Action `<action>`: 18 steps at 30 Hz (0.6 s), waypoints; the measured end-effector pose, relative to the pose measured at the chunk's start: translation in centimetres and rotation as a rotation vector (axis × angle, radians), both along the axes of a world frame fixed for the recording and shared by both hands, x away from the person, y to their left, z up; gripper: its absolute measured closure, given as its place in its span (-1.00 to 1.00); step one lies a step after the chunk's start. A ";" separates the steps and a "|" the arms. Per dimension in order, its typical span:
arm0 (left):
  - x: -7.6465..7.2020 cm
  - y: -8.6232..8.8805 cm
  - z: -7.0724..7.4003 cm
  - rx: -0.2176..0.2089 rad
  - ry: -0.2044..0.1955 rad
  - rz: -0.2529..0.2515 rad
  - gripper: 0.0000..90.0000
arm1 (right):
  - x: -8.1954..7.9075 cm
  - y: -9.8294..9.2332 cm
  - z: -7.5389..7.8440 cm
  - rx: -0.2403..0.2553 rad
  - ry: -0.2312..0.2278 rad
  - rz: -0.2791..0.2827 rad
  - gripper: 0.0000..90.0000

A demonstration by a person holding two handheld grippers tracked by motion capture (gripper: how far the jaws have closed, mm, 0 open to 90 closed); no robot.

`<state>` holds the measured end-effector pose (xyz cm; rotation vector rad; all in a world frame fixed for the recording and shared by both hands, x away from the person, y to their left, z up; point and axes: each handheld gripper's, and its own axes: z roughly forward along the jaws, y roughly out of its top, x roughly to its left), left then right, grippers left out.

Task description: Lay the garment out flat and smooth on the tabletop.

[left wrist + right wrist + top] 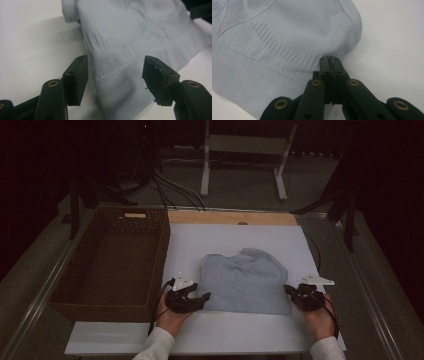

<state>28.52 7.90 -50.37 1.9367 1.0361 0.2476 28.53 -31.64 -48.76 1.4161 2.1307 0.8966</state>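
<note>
Folded sweater beside a wicker basket

The sweater [247, 282] lies on the white table [240, 335], right of the basket [70, 302]; left gripper [115, 77] gapes over its hem, right gripper [330, 62] pinches its edge.

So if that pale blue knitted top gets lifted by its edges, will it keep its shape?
Probably not. The knitted top lies in soft folds, so it would likely sag and unfold. It looks thin and ribbed, so probably light. The right tool, shut on its edge, seems to grip it without slipping.
</note>
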 end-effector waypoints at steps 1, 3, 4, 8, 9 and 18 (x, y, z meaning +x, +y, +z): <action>-0.1 0.0 -0.1 -0.003 0.006 -0.001 -0.12 | 0.0 0.0 0.0 0.002 0.000 0.000 1.00; -0.2 0.1 -0.2 0.006 0.010 -0.007 -0.09 | 0.0 0.0 0.0 0.000 -0.003 0.002 1.00; -0.2 0.0 -0.2 0.015 0.013 -0.010 -0.07 | 0.0 0.0 0.0 0.000 -0.004 0.003 1.00; 0.0 -0.1 -0.5 0.033 0.021 -0.007 -0.02 | -0.1 0.1 0.1 0.003 -0.013 0.012 1.00; 0.0 -0.1 -0.5 0.036 0.022 -0.006 -0.01 | -0.1 0.0 0.1 0.003 -0.014 0.012 1.00; 0.3 -0.3 -1.2 0.068 0.062 -0.030 0.44 | -0.1 0.0 0.2 0.008 -0.019 0.012 1.00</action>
